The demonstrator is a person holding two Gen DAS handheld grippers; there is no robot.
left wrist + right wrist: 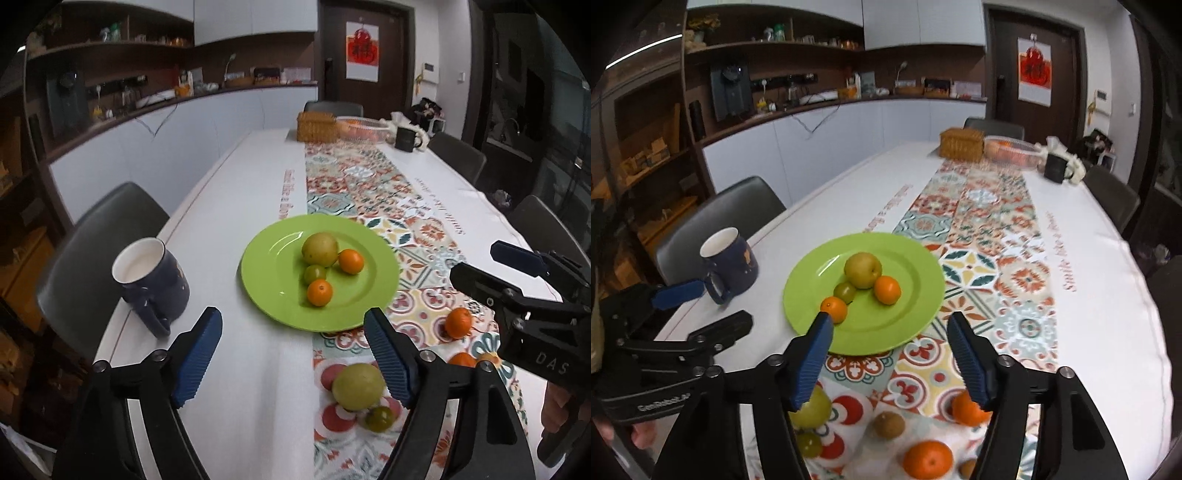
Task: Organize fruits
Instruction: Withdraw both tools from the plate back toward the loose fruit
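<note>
Left claw (293,332): jaws apart, holding nothing.
Right claw (888,334): jaws apart, holding nothing.
Green plate (273,295): on tabletop (236,206), carries four fruits.
Loose fruits: on patterned runner (997,280), near the claws.

Home kitchen-diner – long dining table (236,192) with chairs (107,236), cluttered counter (849,101) and wall shelves (768,46) behind

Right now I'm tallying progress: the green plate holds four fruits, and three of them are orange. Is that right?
Not quite. The green plate does hold four fruits, but only two are orange; the other two are a large yellow-green fruit and a small green one. The left wrist view shows it.
</note>
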